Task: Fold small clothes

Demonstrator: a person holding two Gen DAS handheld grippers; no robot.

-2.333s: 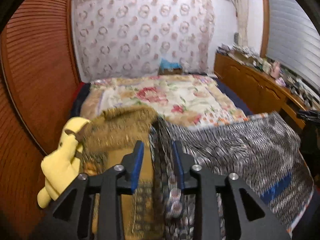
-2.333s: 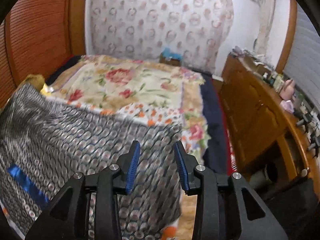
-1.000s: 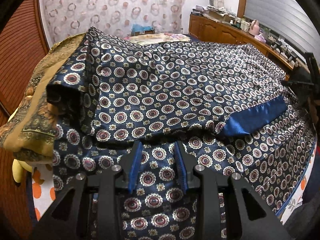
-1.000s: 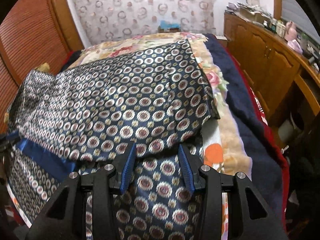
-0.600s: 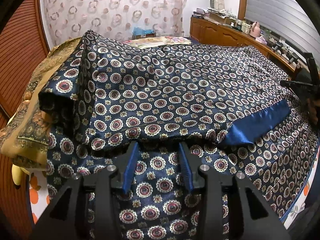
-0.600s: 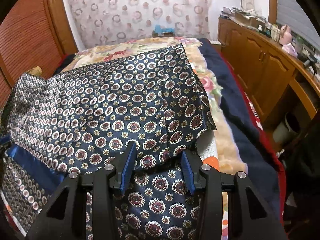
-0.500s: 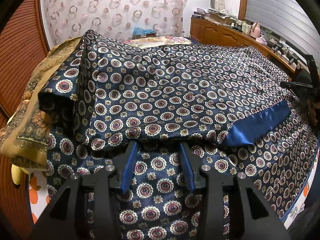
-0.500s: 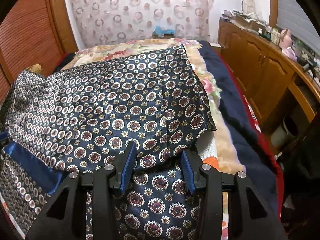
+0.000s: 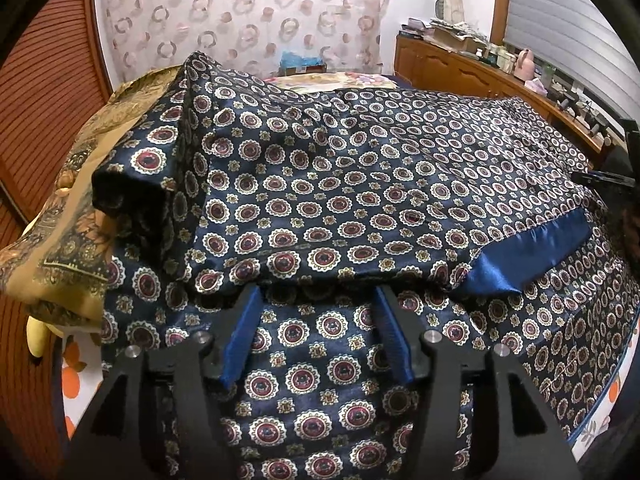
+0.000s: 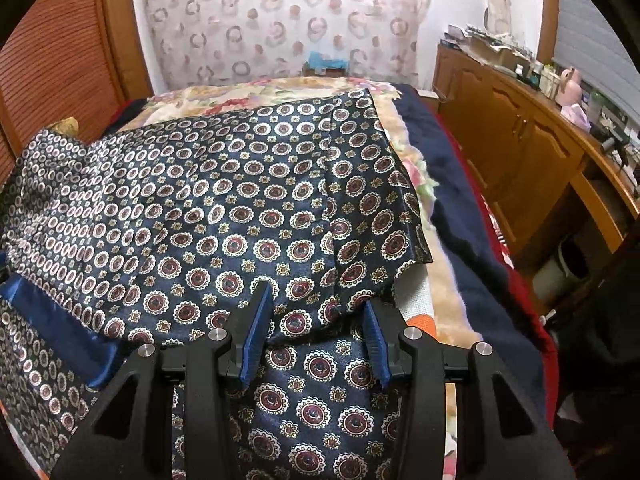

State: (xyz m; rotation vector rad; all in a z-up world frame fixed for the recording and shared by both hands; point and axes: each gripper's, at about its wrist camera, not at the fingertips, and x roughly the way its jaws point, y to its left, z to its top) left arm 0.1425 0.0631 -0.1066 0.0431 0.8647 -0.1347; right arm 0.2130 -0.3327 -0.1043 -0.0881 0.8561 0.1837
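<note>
A navy satin garment [image 9: 360, 184] with round medallion print lies on the bed, its upper layer folded over the lower one. A plain blue band [image 9: 528, 256] runs along the folded edge. My left gripper [image 9: 316, 294] hovers at that edge near the left corner; its jaws are opening, and the cloth lies under them, not pinched. In the right wrist view the same garment [image 10: 220, 200] spreads to the left. My right gripper [image 10: 316, 298] stands open over its near right corner, and its pads press on nothing.
A gold-brown patterned cloth [image 9: 68, 220] and a yellow plush toy [image 9: 36, 340] lie at the bed's left side. A floral blanket [image 10: 248, 96] and a navy cover [image 10: 472, 220] lie under the garment. A wooden cabinet [image 10: 520, 140] lines the right wall.
The garment, held up over the bed before, now lies folded over on it. The left jaws have spread wider over the last second. The right jaws keep the same gap.
</note>
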